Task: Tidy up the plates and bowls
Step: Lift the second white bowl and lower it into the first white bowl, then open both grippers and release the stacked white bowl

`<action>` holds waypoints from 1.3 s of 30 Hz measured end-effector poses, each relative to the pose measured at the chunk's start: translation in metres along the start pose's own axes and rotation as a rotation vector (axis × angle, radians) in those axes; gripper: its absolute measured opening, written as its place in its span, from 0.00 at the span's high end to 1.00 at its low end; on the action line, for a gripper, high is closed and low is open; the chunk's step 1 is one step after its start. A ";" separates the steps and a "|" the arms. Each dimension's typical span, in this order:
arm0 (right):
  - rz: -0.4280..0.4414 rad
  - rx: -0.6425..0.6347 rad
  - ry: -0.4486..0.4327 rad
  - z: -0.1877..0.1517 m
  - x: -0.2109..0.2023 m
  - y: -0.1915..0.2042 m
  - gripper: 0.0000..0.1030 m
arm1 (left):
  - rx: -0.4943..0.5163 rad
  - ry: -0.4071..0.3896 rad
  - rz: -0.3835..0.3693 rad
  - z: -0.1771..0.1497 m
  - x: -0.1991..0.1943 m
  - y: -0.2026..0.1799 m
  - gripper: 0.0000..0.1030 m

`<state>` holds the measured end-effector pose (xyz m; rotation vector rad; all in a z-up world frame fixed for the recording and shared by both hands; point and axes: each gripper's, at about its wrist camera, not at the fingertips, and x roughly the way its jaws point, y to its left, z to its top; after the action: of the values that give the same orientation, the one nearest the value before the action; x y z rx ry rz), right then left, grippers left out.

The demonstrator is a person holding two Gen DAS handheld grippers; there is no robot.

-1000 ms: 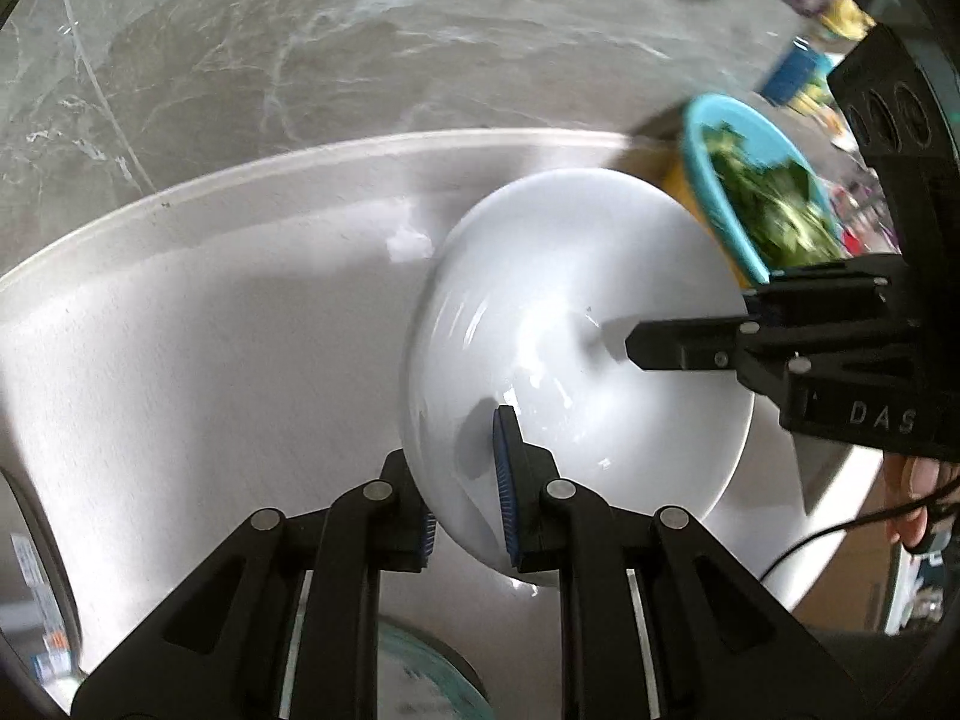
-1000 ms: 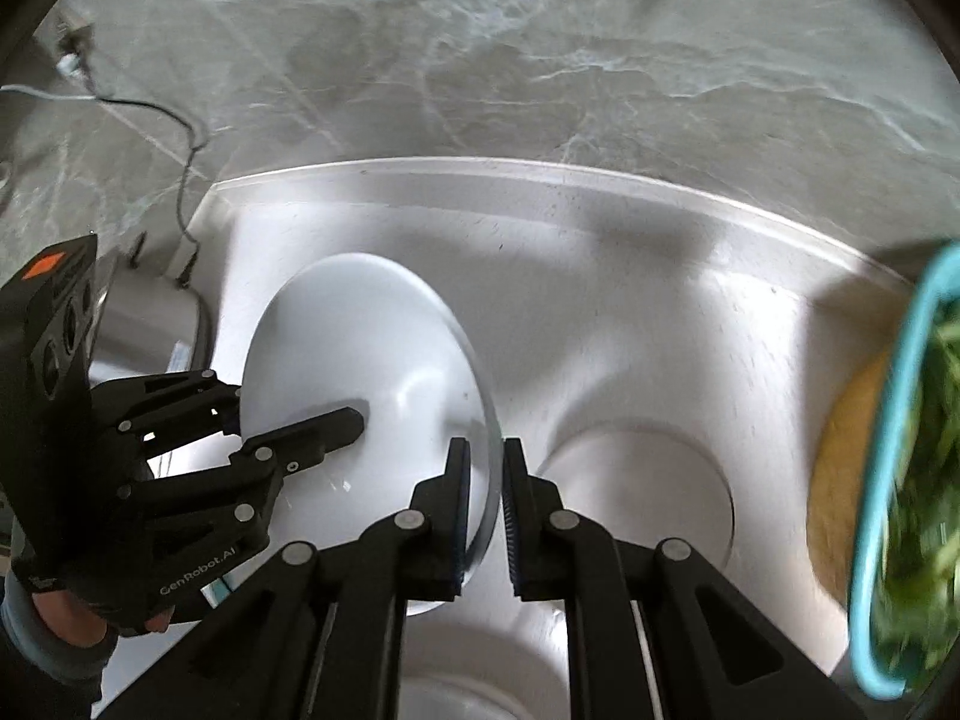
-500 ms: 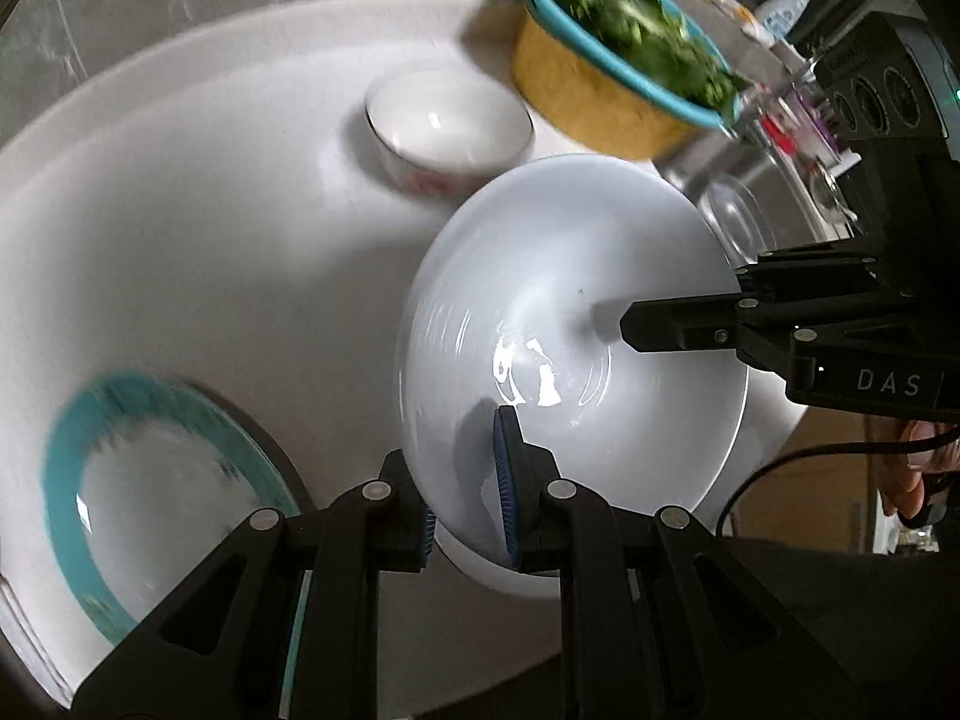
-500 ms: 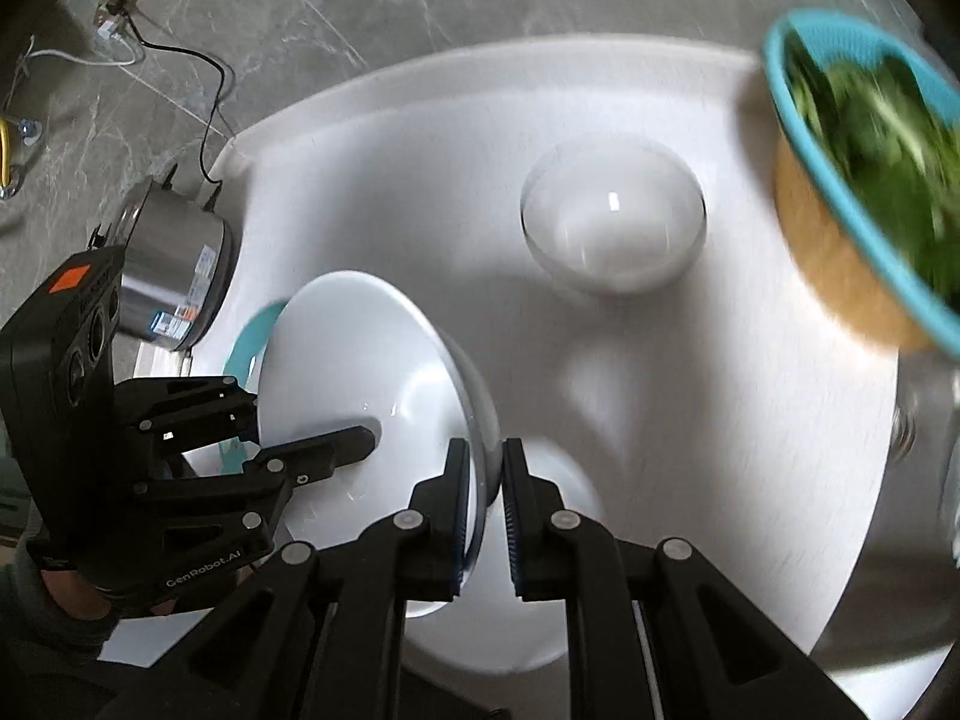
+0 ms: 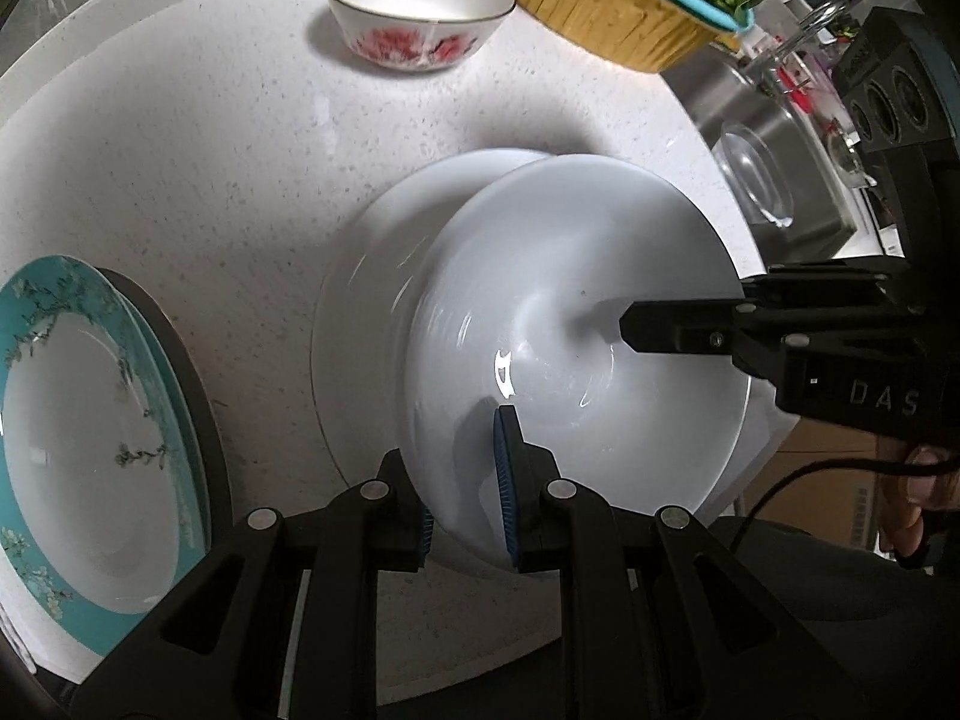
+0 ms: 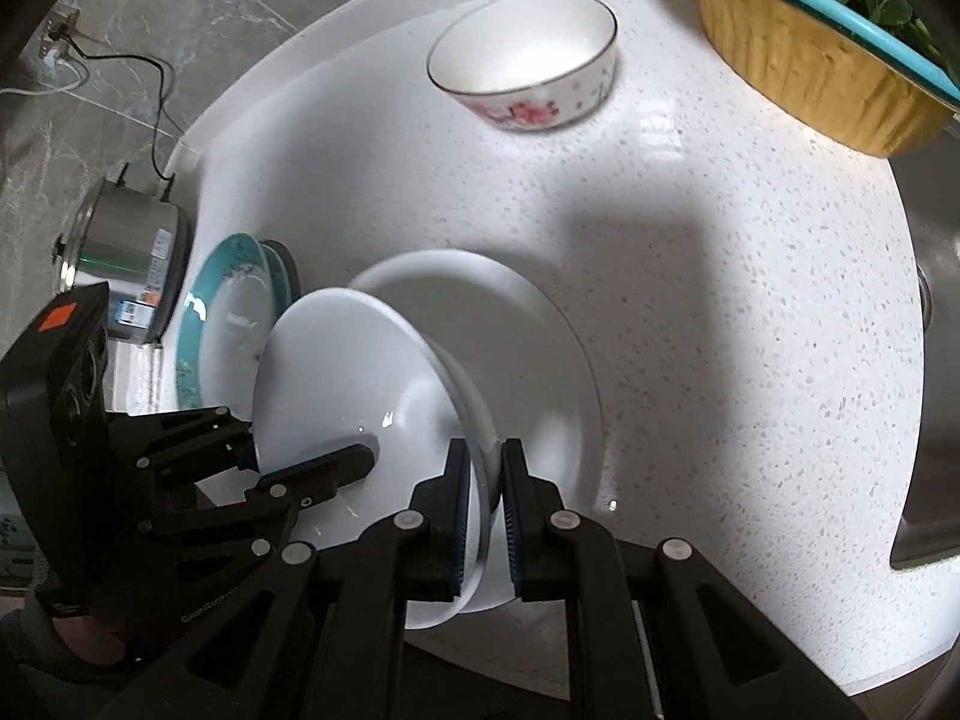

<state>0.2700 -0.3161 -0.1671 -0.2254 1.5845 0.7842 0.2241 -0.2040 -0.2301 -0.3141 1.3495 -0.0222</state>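
Both the left gripper [image 5: 465,501] and right gripper [image 6: 483,525] clamp their fingers on the white bowl [image 5: 576,324], tilted just above the white plate [image 5: 366,312]

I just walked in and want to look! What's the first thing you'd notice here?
A big white bowl, held up at its rim by the left gripper and the right gripper, above a white plate on the counter. Left of them sits a teal-rimmed plate; a flowered bowl stands farther back.

A deep plate [image 5: 576,312] hangs over another plate [image 5: 372,276], bowl [image 5: 420,6] behind.
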 end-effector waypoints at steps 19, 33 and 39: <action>-0.125 -0.109 -0.012 -0.006 0.025 0.021 0.90 | 0.072 -0.027 0.070 0.026 0.026 -0.022 0.38; -0.100 -0.096 -0.042 -0.007 0.021 0.020 0.83 | 0.046 -0.082 -0.012 0.022 0.013 -0.017 0.31; -0.083 -0.088 -0.094 -0.007 0.002 0.017 0.64 | 0.005 -0.118 -0.031 0.022 -0.003 -0.009 0.23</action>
<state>0.2547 -0.3070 -0.1634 -0.3117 1.4446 0.7894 0.2459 -0.2071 -0.2212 -0.3276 1.2275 -0.0324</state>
